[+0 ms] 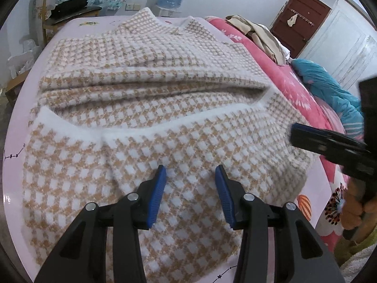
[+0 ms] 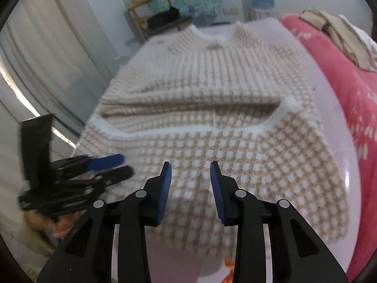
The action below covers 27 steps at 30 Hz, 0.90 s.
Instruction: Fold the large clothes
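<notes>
Fluffy tan-and-white checked sweater (image 1: 150, 108) lies folded on the lilac sheet (image 1: 70, 27); left gripper (image 1: 190, 172) and right gripper (image 2: 190, 168) hover over it, jaws parted, holding nothing.

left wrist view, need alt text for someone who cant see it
A tan-and-white checked sweater, its lower part folded up over its middle, lies on a pale pink bed sheet. The left tool hovers over it, blue pads apart and empty, with the right tool at the right edge.
</notes>
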Available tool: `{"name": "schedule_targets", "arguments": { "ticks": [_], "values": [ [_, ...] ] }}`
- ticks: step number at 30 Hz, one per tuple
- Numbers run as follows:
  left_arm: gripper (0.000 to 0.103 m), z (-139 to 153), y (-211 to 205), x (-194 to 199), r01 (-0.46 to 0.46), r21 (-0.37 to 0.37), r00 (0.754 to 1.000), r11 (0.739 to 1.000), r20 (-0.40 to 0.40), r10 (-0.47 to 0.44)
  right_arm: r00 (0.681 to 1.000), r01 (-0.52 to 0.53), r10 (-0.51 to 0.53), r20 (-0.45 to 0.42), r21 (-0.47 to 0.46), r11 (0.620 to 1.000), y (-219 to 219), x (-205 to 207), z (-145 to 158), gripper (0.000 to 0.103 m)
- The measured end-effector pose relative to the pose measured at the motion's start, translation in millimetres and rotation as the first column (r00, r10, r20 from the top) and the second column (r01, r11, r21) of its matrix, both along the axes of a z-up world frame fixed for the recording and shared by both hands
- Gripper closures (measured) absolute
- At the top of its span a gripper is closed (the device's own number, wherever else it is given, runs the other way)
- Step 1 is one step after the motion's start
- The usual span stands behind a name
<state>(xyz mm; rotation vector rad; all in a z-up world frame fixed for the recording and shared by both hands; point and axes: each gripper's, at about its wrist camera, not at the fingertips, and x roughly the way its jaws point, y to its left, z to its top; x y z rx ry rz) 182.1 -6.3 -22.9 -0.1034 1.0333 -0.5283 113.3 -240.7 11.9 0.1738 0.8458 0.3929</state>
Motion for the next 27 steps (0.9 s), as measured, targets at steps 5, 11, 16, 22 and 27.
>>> {"name": "schedule_targets", "arguments": {
  "ticks": [5, 11, 16, 22, 27],
  "values": [
    [0.061, 8.8, 4.3, -6.8, -0.026, 0.022, 0.999, 0.999, 0.024, 0.026, 0.999, -0.024, 0.022, -0.038, -0.045, 0.999, 9.7, -18.9, -19.8, 0.071],
    [0.061, 28.5, 15.1, -31.6, -0.019, 0.018, 0.999, 1.0, 0.049, 0.018, 0.997, 0.011, -0.013, -0.072, -0.023, 1.0, 1.9, -16.4, -34.1, 0.071],
    [0.061, 22.0, 29.2, -57.5, -0.042, 0.09, 0.999, 0.995, 0.034, 0.039, 0.996, 0.086, -0.087, -0.018, -0.036, 0.996, -29.0, -32.7, -24.4, 0.069],
    [0.061, 8.8, 42.3, -61.2, -0.096, 0.059, 0.995, 0.994, 0.007, 0.096, 0.985, 0.135, -0.139, -0.101, -0.043, 0.99, -42.2, -30.8, -57.0, 0.068],
    [0.061, 33.8, 55.5, -50.9, -0.137, 0.065, 0.987, 0.988, 0.099, 0.13, 0.983, 0.182, -0.181, 0.022, -0.052, 0.982, -57.9, -30.2, -20.3, 0.058]
  ]
}}
